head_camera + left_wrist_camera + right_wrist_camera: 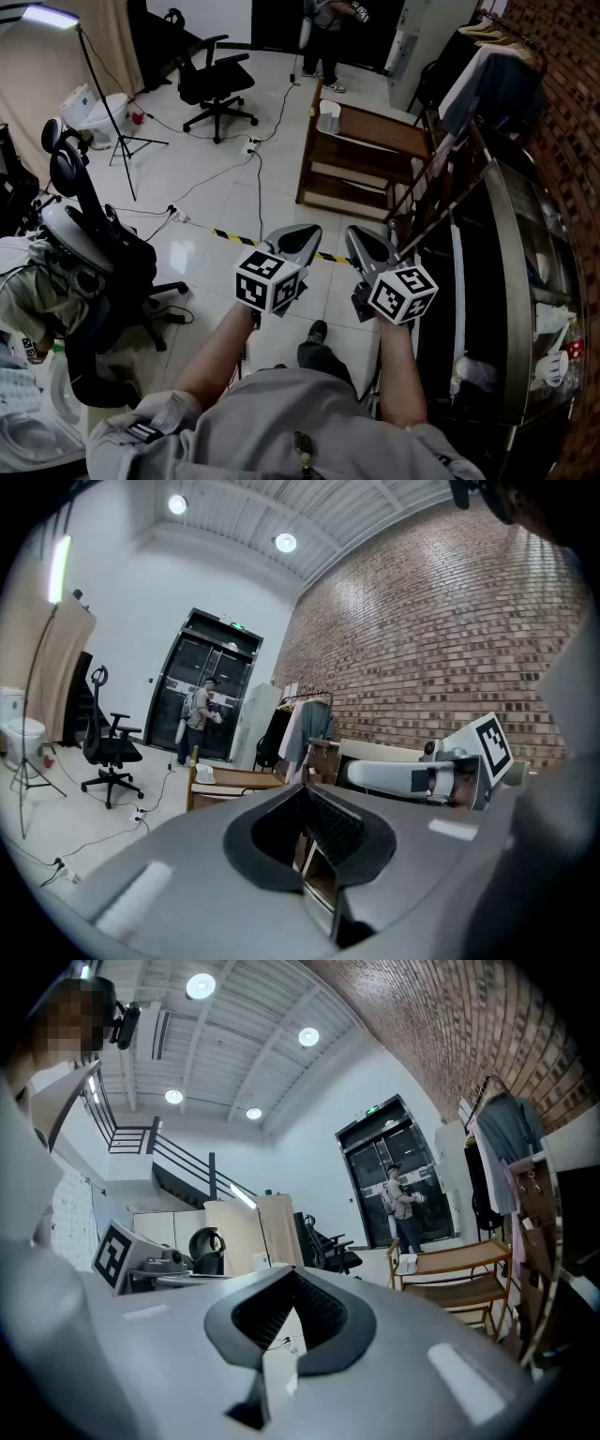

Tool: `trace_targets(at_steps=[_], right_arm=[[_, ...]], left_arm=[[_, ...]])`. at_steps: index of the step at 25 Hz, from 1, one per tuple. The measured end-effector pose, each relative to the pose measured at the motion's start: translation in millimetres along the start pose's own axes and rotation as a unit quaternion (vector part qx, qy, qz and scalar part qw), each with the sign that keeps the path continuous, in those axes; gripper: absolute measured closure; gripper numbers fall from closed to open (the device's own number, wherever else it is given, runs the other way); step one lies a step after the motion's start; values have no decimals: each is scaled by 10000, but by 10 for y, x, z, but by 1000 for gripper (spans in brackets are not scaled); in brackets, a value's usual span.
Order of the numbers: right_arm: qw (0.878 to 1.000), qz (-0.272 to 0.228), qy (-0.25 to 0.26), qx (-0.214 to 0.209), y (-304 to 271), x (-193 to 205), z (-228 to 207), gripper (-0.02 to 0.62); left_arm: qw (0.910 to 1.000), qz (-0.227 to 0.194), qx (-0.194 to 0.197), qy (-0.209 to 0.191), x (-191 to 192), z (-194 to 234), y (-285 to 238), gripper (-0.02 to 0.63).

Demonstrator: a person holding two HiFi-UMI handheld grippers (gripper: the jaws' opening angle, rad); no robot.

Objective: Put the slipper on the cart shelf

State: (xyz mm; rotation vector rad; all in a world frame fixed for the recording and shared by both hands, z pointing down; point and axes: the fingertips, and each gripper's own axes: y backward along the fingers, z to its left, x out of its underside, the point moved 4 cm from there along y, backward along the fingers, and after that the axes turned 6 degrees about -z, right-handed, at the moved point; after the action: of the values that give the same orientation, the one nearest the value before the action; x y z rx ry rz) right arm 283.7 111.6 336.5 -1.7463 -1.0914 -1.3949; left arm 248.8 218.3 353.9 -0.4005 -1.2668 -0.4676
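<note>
- The slipper (328,117) seems to be the small white thing on the top shelf of the wooden cart (380,133), at that shelf's left end; it is too small to make out clearly.
- The cart stands on the pale tiled floor ahead of the person, well apart from both grippers, with a clothes rack (492,52) beside it along the brick wall.
- The left gripper (296,239) is held in the air over the floor. Its jaws are pressed together with nothing between them.
- The right gripper (367,246) is just beside it at about the same height. Its jaws are also together and empty.
- A yellow-and-black tape strip (232,237) crosses the floor between the grippers and the cart.
- A black office chair (217,89) stands further off to the left, and another person (323,37) stands by the dark doors.
</note>
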Motion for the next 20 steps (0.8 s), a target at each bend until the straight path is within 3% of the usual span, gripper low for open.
trace_targets(at_steps=[8,20], right_arm=[[10000,25,-30,-67,-529,-36,-660,595],[9990,196,122,-374,-1611,-353,-2052,595]], left_arm=[[9999,38,-116,-30,-34,466,-673,598],[9985,166,-515,-3,-227,1308,-2156,598]])
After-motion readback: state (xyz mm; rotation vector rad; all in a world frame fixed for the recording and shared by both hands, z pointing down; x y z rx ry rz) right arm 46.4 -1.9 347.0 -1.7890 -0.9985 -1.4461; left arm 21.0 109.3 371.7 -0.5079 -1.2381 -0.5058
